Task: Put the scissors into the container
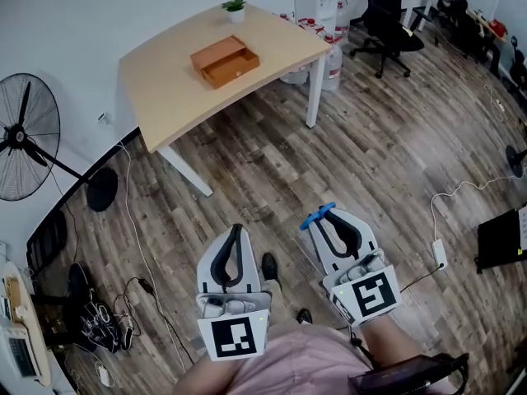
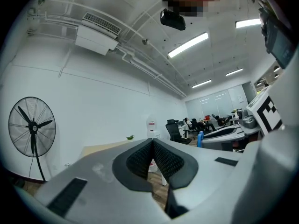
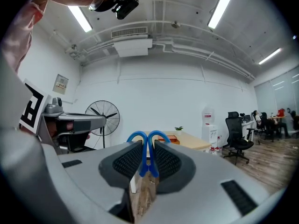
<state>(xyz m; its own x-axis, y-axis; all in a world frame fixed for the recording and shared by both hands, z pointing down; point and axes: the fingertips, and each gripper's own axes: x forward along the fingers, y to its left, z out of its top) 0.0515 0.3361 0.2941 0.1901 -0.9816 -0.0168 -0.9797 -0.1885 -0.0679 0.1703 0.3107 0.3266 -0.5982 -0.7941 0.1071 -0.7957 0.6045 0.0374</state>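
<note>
Blue-handled scissors [image 1: 317, 216] stick out of my right gripper [image 1: 326, 222], which is shut on them; in the right gripper view the two blue loops [image 3: 148, 146] rise between the dark pads. My left gripper [image 1: 238, 230] is shut with nothing in it, its pads [image 2: 140, 160] pressed together. Both grippers hover low over the wooden floor, close to the person's body. The orange container [image 1: 225, 61] lies open on the light wooden table [image 1: 173, 85] far ahead; it also shows small in the right gripper view [image 3: 172, 138].
A small potted plant [image 1: 235, 7] stands at the table's far edge. A standing fan [image 1: 25, 137] is at the left, water bottles [image 1: 329, 56] and a black office chair [image 1: 387, 23] beyond the table. Cables [image 1: 136, 245] and a power strip [image 1: 439, 253] lie on the floor.
</note>
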